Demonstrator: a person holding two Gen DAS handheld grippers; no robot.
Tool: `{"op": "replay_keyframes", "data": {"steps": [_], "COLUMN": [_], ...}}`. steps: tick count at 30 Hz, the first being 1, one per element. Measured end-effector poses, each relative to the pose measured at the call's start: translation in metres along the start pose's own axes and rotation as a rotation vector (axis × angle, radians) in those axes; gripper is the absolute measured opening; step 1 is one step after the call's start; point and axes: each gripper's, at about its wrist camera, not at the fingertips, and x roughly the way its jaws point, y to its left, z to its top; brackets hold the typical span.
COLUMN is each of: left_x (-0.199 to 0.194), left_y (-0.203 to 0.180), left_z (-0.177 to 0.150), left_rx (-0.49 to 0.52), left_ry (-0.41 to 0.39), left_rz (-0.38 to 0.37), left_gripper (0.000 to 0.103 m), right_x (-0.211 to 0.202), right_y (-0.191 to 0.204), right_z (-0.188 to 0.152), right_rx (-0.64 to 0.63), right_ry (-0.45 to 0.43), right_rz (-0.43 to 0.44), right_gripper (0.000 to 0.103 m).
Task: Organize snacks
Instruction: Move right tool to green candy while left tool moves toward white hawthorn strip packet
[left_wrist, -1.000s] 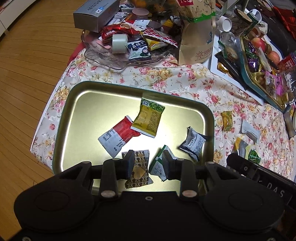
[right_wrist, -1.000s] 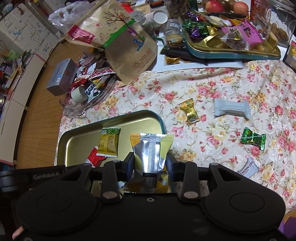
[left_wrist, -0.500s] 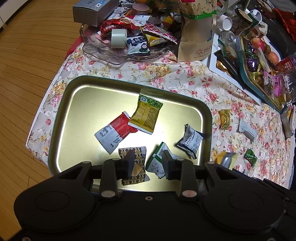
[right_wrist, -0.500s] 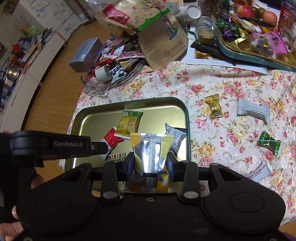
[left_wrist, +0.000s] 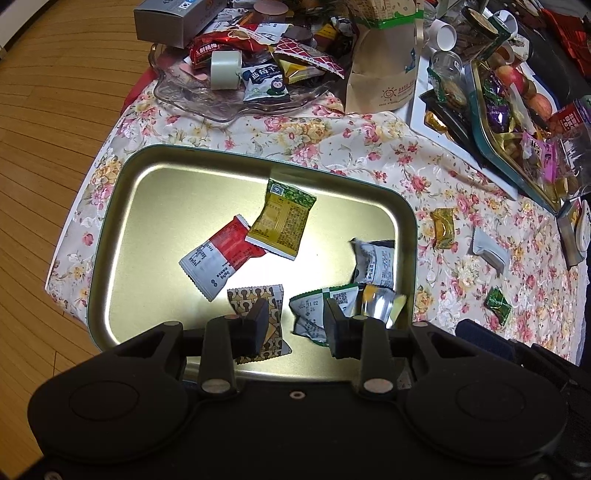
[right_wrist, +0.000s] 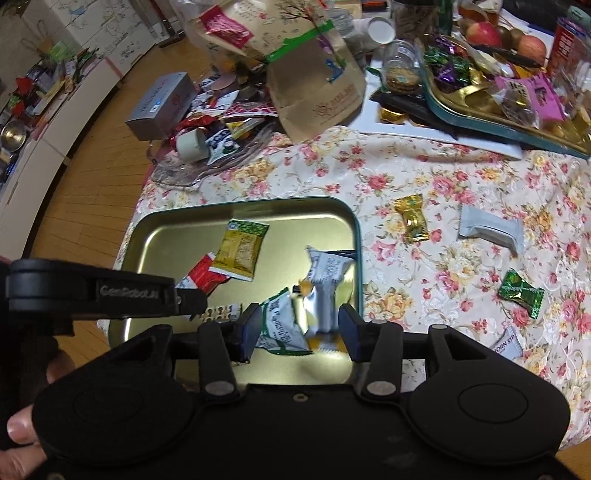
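My right gripper (right_wrist: 297, 330) stands with its jaws wide apart above the near right corner of the gold tray (right_wrist: 155, 236), and the silver and yellow packet (right_wrist: 323, 304) shows blurred between them, touching neither pad as far as I can tell; whether it is resting in the tray or in mid-air I cannot make out. Just left of it lies the green and white packet (right_wrist: 279, 323), its lower edge cut off by my gripper body. My left gripper (left_wrist: 295, 323) is also spread open and holds nothing, hovering over the tray's near edge; its left finger covers part of the brown patterned packet (left_wrist: 258, 306). Ahead of that gripper lie the red and white packet (left_wrist: 219, 258) and the yellow and green packet (left_wrist: 282, 225), overlapping at one corner, and to the right the grey packet (left_wrist: 375, 260) against the tray wall. Right of my right gripper, out on the floral cloth (right_wrist: 424, 177), sit the gold candy (right_wrist: 412, 218), the grey bar (right_wrist: 491, 229), the green candy (right_wrist: 521, 293) and a white packet (right_wrist: 508, 343) half hidden behind my gripper
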Motion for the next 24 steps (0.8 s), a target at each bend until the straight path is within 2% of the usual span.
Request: {"op": "replay_keyframes", "data": {"steps": [13,24], "left_x": [0.004,0.006], "left_y": [-0.01,-0.038], "left_z": [-0.002,-0.005], "left_rx": [0.026,0.077], "left_ry": [0.014,0.025], "left_rz": [-0.002,-0.008], "left_gripper": [0.041,0.041], "right_x": [0.009,0.01], "right_y": [-0.021,-0.063], "right_z": [-0.002,-0.006], "right_rx": [0.035,0.12], "right_ry": [0.015,0.021], "right_rz": [-0.111,-0.16], "right_gripper": [0.055,0.058]}}
